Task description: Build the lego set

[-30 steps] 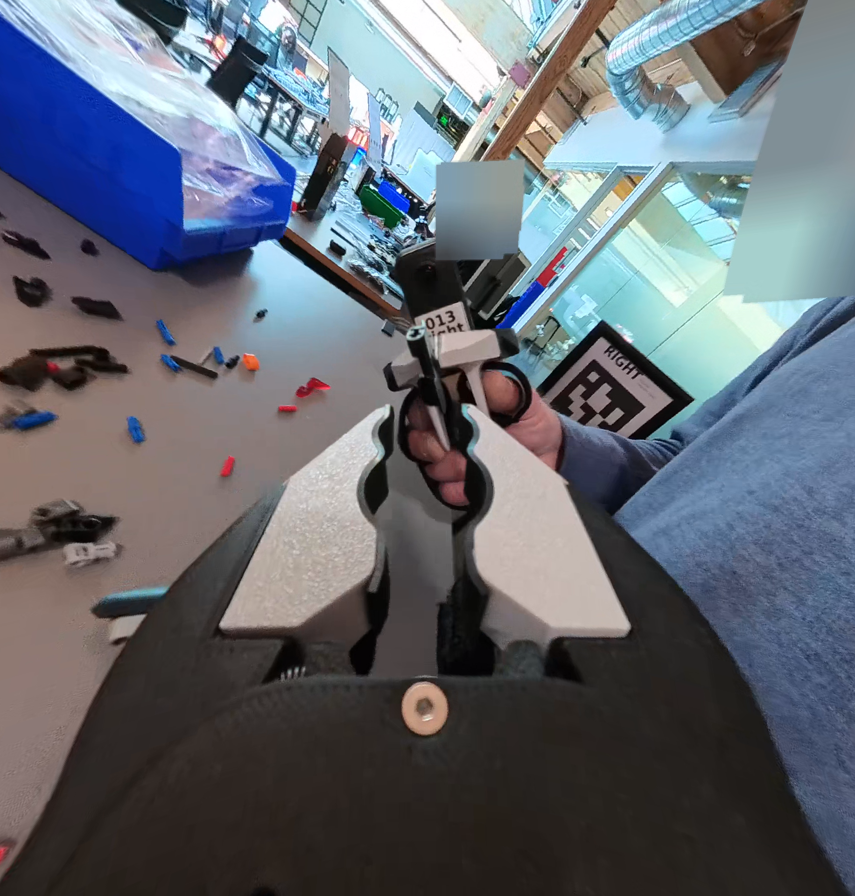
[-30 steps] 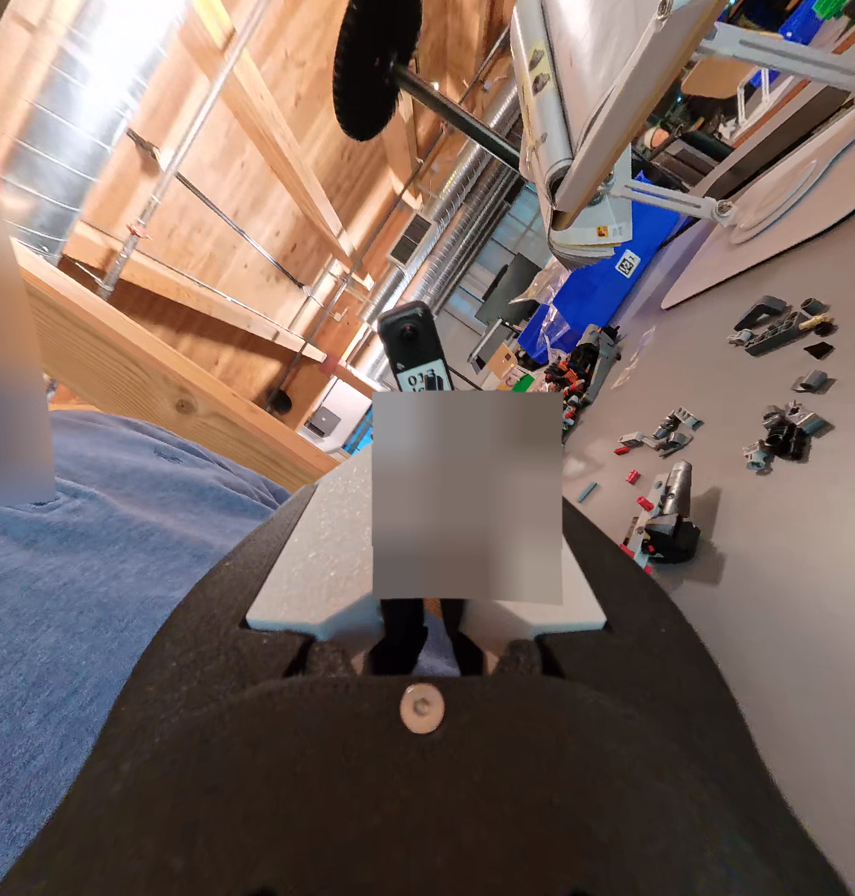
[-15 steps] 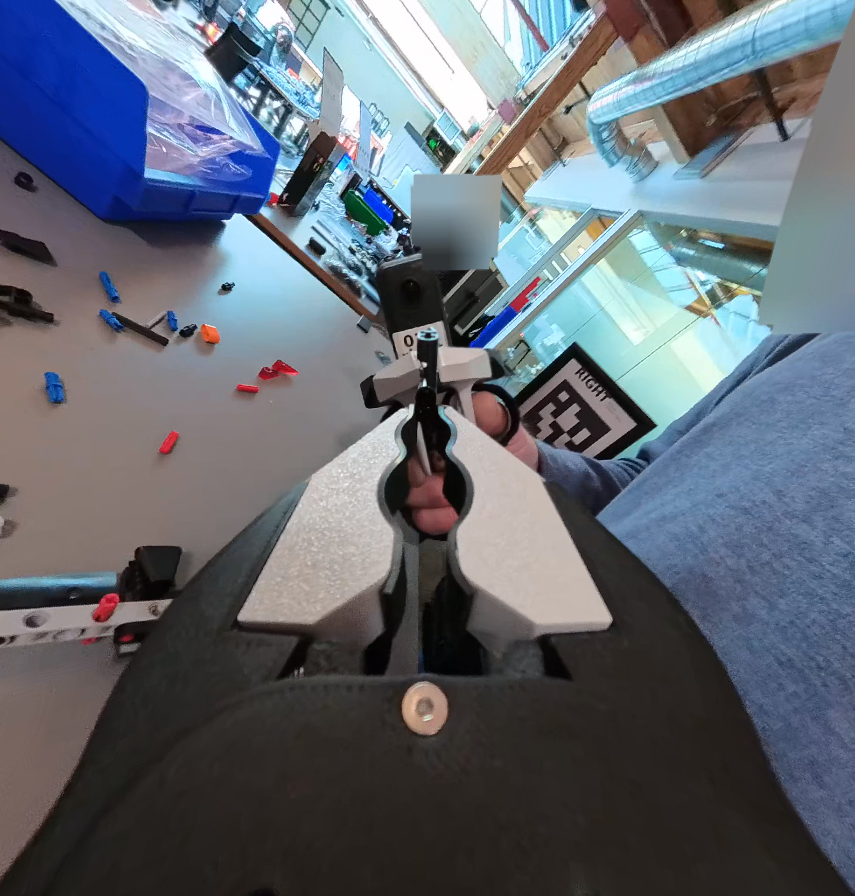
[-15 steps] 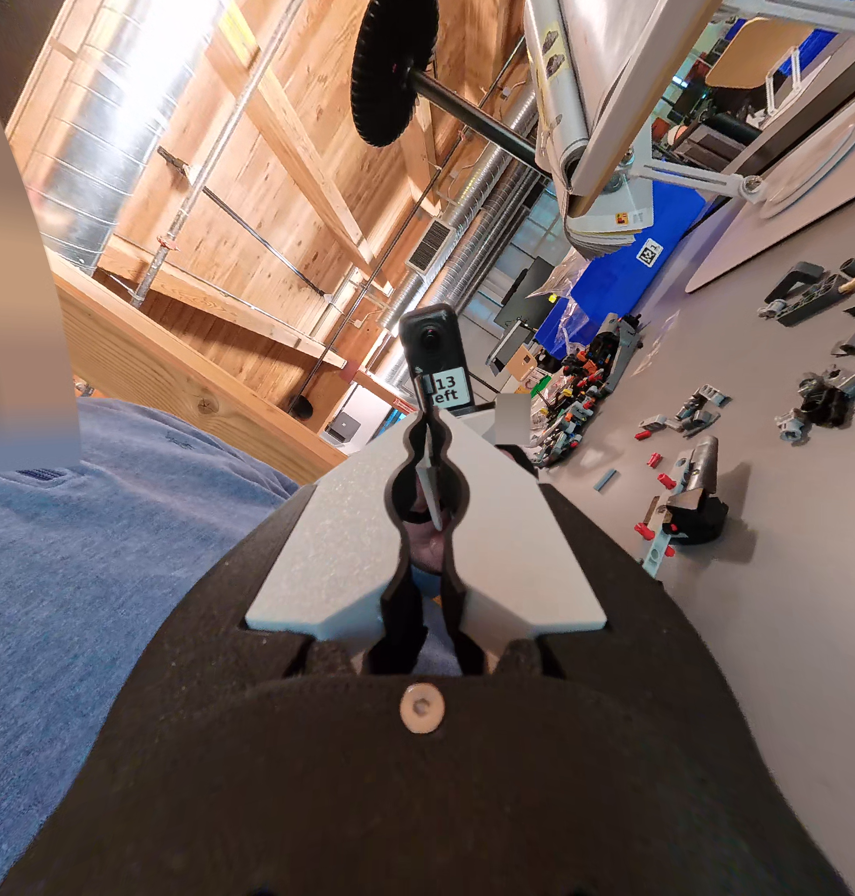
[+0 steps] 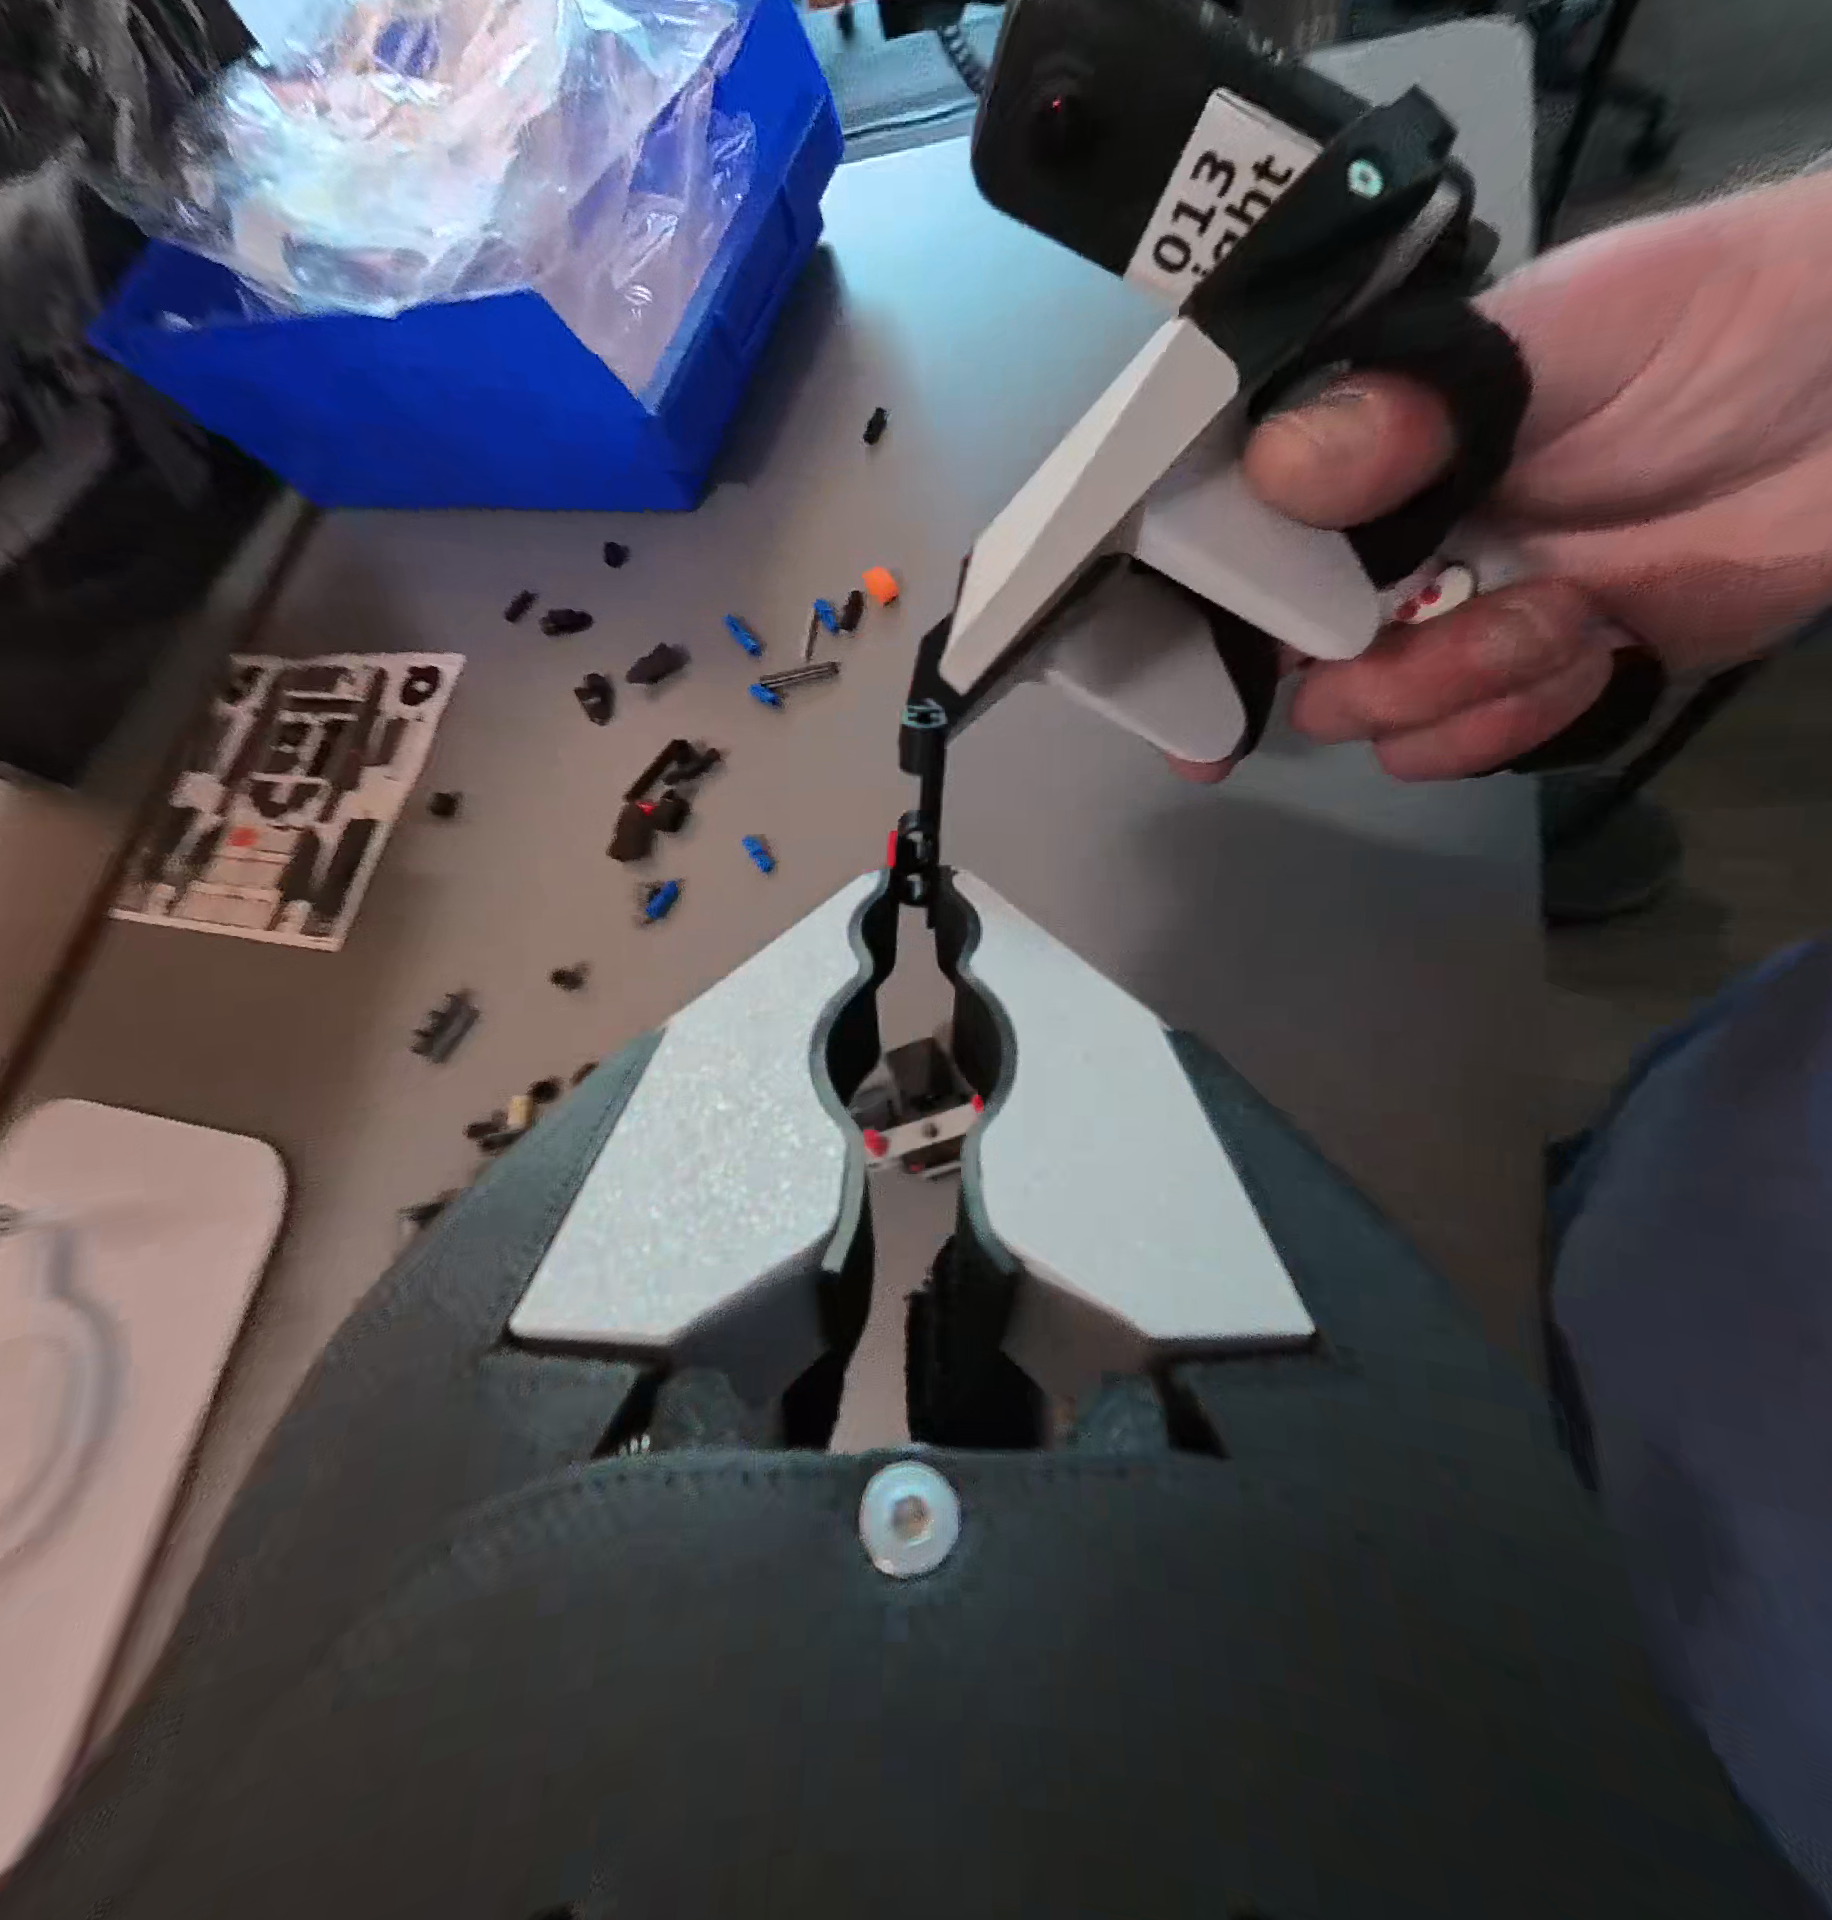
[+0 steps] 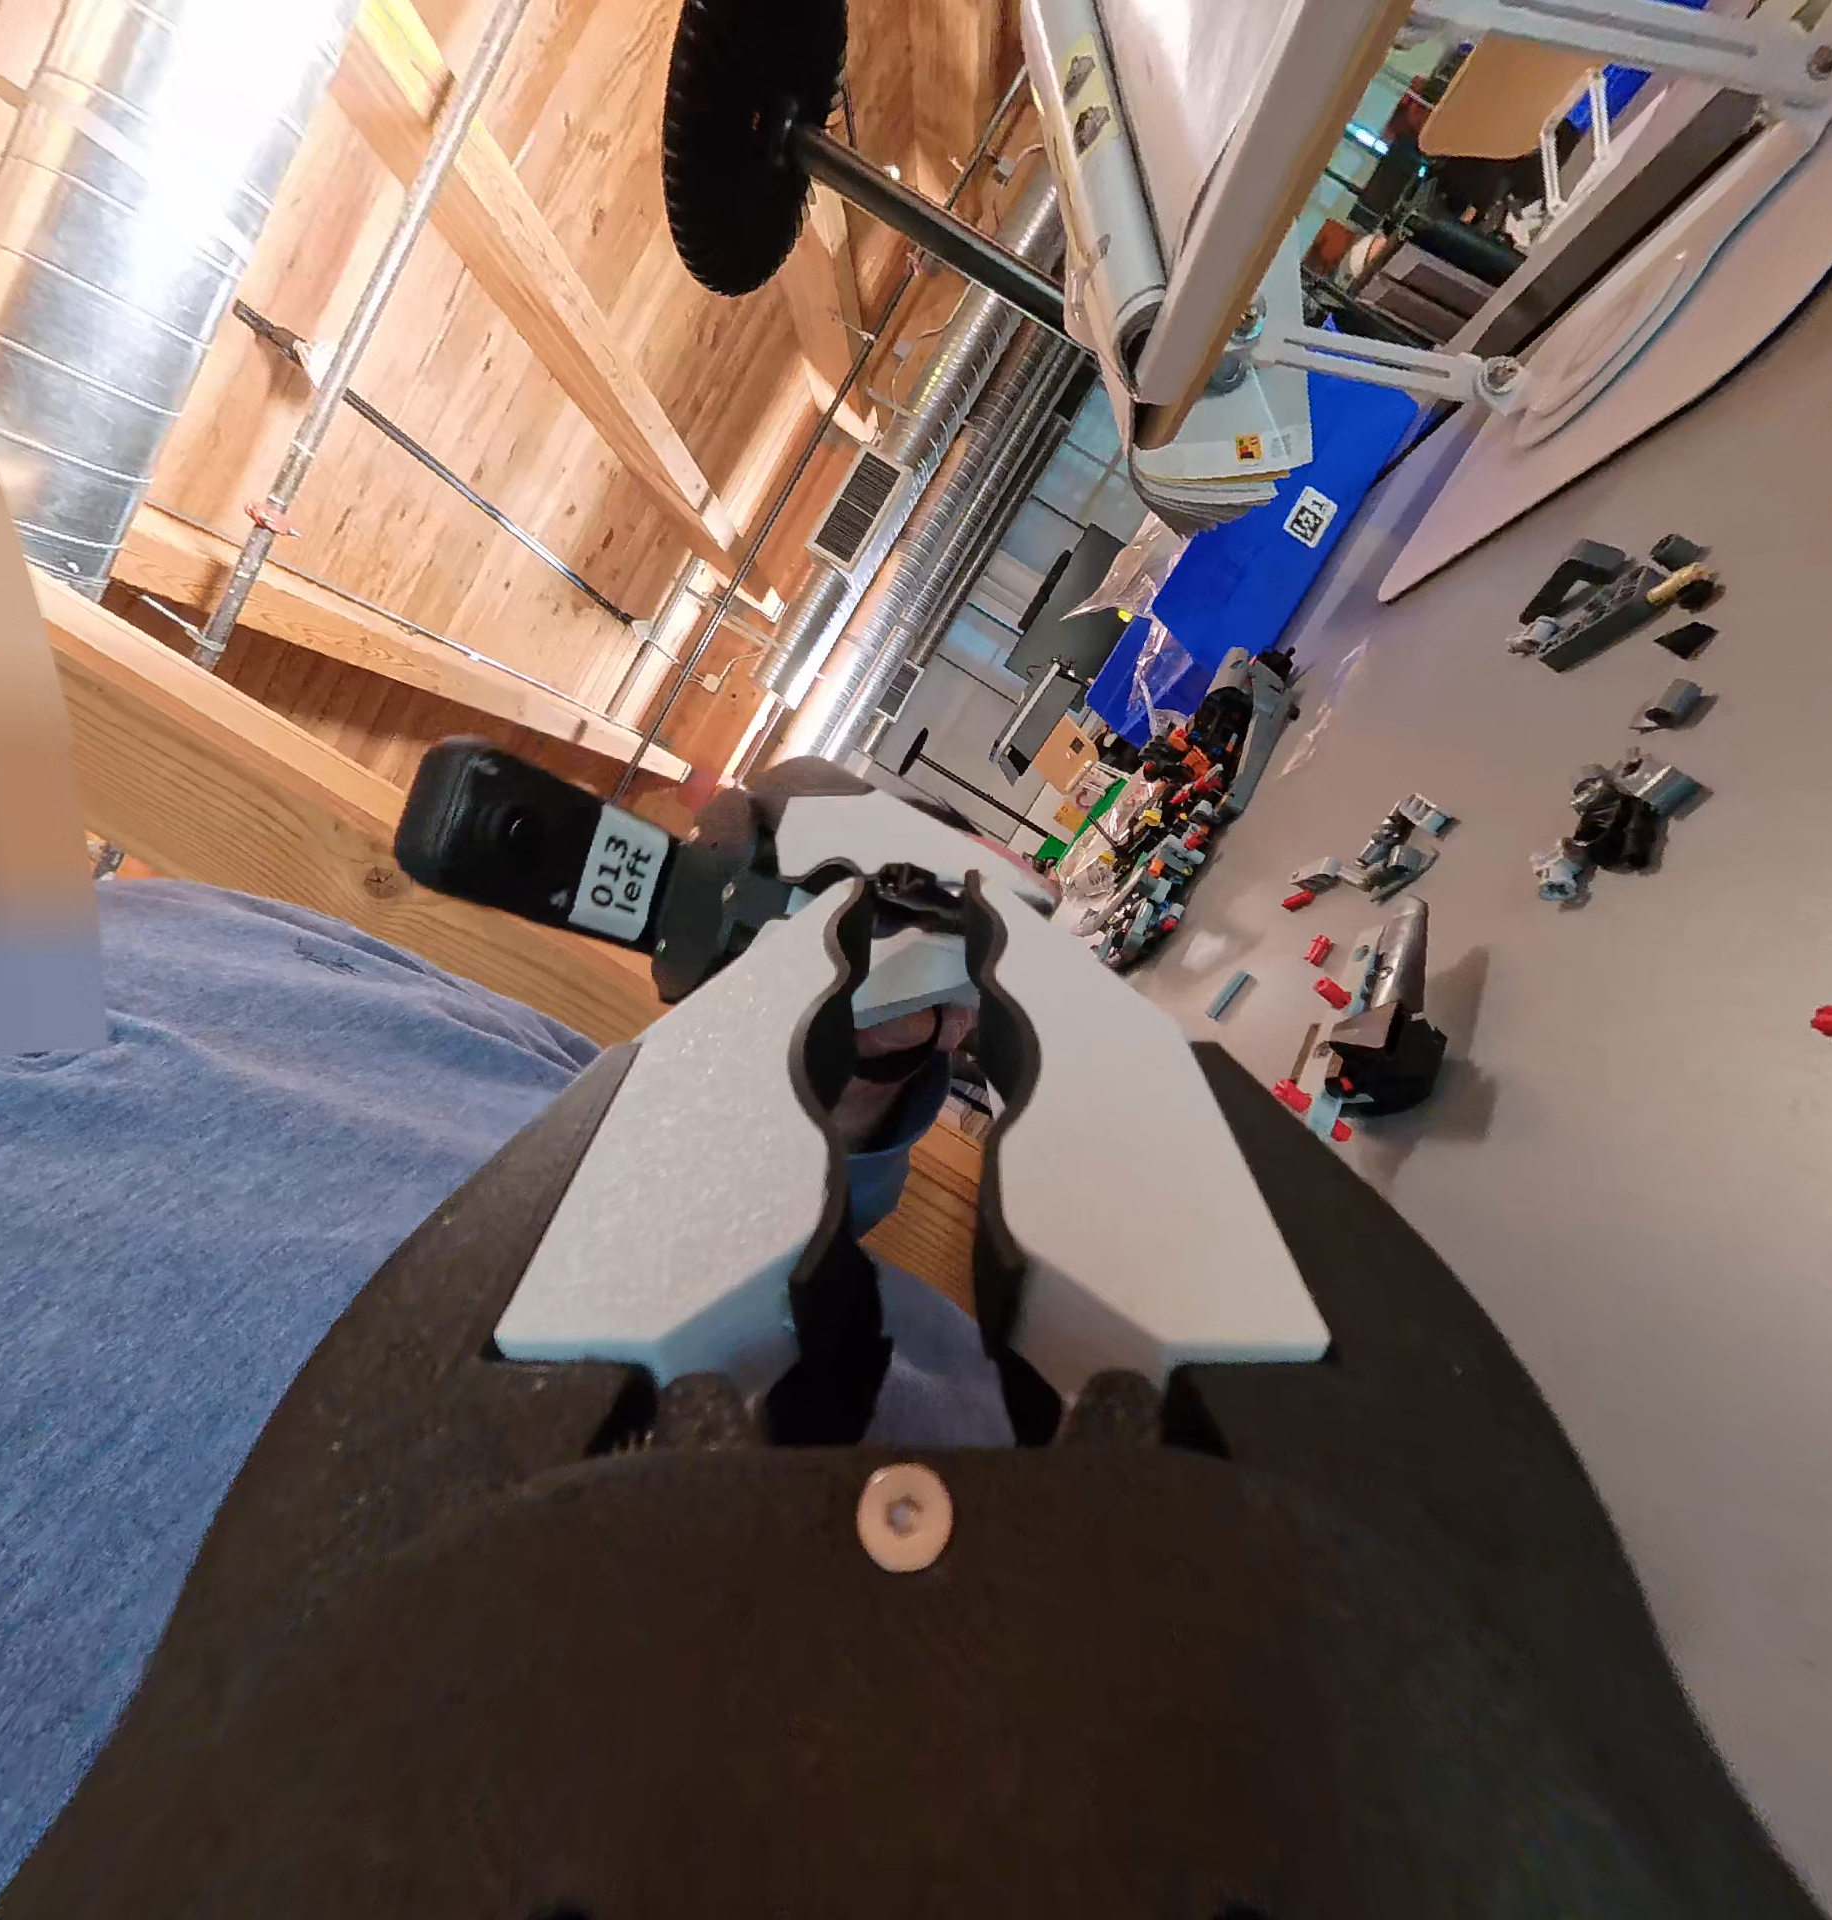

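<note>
Loose bricks (image 5: 663, 665): scattered on table (image 5: 1151, 935), left. Left gripper (image 5: 912, 891): tips pinched on small black connector (image 5: 910, 857). Right gripper (image 5: 933, 665): clamped on black axle (image 5: 924, 758) joined to it. Risk: twisting misaligns joint, piece drops.

White pad (image 5: 81, 1351) blurred, cut by left edge; sheet (image 5: 288, 790) print smeared; loose pieces (image 5: 673, 665) too small.

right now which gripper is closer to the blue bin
Right. In the left wrist view the right gripper hangs above the table partway toward the blue bin, while the left gripper sits behind it, farther from the bin.
</note>
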`<move>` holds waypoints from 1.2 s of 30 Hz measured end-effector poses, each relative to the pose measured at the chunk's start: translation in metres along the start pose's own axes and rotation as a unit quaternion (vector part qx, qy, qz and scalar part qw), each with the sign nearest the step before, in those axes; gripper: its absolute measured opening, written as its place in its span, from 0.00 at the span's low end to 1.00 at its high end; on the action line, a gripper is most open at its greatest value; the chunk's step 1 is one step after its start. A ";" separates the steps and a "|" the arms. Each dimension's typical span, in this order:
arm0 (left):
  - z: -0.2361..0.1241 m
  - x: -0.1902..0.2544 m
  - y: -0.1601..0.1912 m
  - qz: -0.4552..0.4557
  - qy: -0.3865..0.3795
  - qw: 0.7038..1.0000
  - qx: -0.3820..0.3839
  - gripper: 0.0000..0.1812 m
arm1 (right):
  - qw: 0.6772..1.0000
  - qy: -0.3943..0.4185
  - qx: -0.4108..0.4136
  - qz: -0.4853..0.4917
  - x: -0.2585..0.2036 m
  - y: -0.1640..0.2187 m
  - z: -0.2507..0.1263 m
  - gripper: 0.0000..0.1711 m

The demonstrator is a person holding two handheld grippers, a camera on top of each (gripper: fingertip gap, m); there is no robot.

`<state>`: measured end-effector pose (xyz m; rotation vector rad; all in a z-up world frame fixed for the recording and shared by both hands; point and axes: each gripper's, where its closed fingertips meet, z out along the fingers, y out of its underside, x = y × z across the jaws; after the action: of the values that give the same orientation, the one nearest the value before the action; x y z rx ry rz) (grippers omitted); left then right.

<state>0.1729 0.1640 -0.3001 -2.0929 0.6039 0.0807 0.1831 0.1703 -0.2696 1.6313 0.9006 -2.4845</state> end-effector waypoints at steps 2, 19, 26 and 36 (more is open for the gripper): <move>0.000 -0.002 0.003 0.051 -0.025 0.998 -0.012 0.03 | 1.000 0.002 -0.002 0.016 0.004 0.002 0.000 0.09; -0.002 -0.003 0.005 0.181 -0.087 0.980 -0.003 0.03 | 0.998 0.015 -0.042 -0.046 0.000 0.013 0.004 0.12; -0.006 0.002 0.002 0.072 -0.040 0.995 0.048 0.03 | 0.998 0.019 -0.036 -0.056 -0.001 0.014 0.006 0.12; -0.024 0.015 -0.005 -0.398 0.205 0.876 0.180 0.03 | 0.997 0.028 -0.035 -0.057 0.001 0.022 0.007 0.11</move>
<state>0.1843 0.1416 -0.2867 -1.8383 -0.0560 -0.8965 0.1846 0.1491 -0.2780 1.6806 1.1056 -2.4587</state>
